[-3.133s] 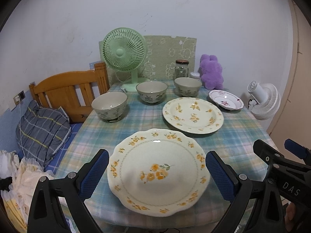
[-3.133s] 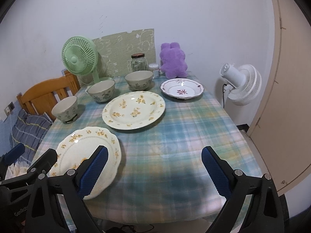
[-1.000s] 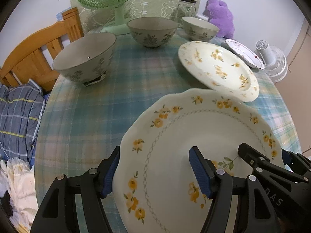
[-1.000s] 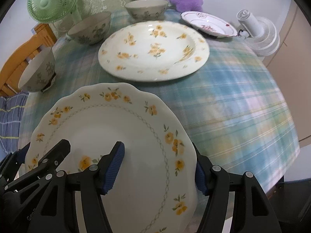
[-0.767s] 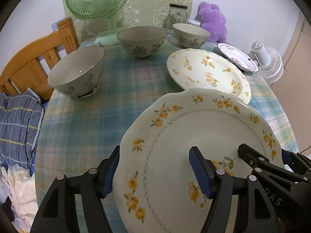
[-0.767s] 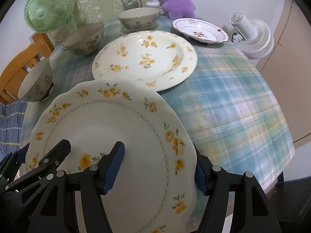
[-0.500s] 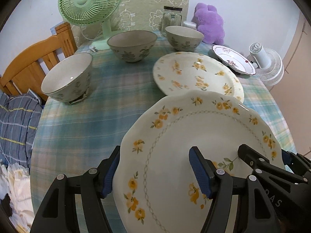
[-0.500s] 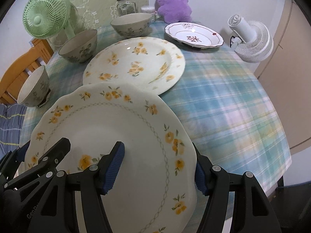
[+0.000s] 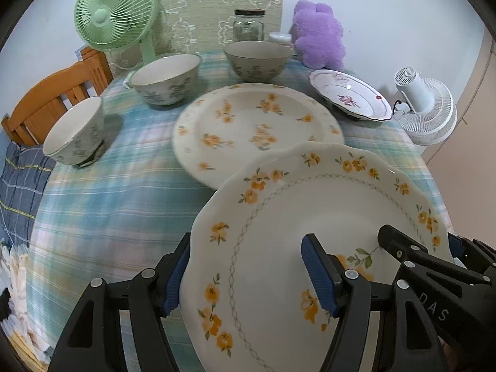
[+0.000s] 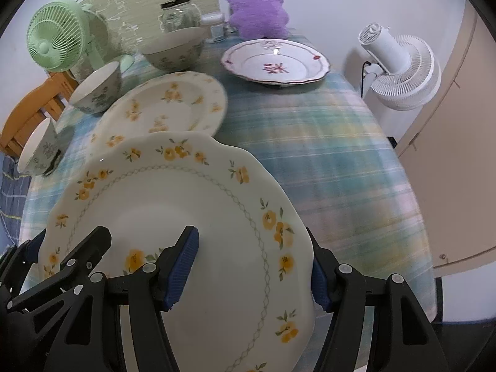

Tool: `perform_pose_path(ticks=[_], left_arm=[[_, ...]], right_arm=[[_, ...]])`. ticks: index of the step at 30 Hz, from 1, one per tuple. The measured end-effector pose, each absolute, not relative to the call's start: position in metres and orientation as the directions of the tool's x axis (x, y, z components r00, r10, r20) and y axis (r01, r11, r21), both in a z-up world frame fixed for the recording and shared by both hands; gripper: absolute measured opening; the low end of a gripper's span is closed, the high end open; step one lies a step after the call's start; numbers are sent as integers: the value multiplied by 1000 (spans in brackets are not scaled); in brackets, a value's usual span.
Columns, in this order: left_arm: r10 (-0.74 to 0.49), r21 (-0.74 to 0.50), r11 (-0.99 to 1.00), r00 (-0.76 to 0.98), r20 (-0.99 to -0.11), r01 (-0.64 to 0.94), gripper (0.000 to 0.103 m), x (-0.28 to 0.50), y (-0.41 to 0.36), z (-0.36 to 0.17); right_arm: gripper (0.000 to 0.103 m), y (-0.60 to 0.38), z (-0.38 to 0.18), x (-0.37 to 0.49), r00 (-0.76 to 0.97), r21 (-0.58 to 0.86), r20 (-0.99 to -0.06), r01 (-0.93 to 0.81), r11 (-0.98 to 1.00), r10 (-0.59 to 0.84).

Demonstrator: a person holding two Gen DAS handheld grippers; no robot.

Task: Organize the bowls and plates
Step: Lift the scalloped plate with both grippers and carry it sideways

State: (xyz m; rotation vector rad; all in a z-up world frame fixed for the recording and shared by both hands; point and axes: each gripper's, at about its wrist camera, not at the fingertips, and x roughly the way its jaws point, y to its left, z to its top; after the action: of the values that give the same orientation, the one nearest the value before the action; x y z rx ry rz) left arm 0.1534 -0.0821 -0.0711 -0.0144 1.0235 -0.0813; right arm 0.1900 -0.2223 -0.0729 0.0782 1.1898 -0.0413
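Both tongs grip one scalloped cream plate with yellow flowers and a grey chain border (image 9: pixel 313 217), lifted above the desk with its far edge raised. The left tongs (image 9: pixel 248 276) pinch its left rim, one blue ribbed pad under the edge and the other on the face; the jaws stand partly apart, filled by the rim. The right tongs (image 10: pixel 254 263) clamp the opposite rim the same way, one pad on the plate's face and one at its outer edge.

The plate's far edge overlaps, in both views, the near rim of a round cream soup plate with scattered yellow blossoms (image 9: pixel 257 124), which lies flat on the blue-green plaid tablecloth (image 10: pixel 325 155). Beyond it to the right sits a white scalloped dish with a maroon flower in the middle (image 10: pixel 276 62). Three grey-green floral bowls (image 9: pixel 167 77) stand in an arc along the left and back. At the back edge stand a green desk fan (image 9: pixel 114 21), a glass jar with a dark lid (image 9: pixel 249 24) and a purple plush toy (image 9: pixel 319 37).
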Motion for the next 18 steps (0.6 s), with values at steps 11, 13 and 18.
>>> perform_pose_path(ticks=[11,13,18], left_arm=[[-70,-43,997,493,-867,66,69,162,-146,-87],[-70,-44,997,481,-874,65,69,164,-154,-90],[-88,-56,995,457,-885,81,69,167,-175,-97]], right_arm=[[68,-290,-90,203,352,39,-936,79,996,9],[68,-299,-93,205,347,40,-938,80,996,10],[68,-320,-100,205,327,32,-945,89,996,1]])
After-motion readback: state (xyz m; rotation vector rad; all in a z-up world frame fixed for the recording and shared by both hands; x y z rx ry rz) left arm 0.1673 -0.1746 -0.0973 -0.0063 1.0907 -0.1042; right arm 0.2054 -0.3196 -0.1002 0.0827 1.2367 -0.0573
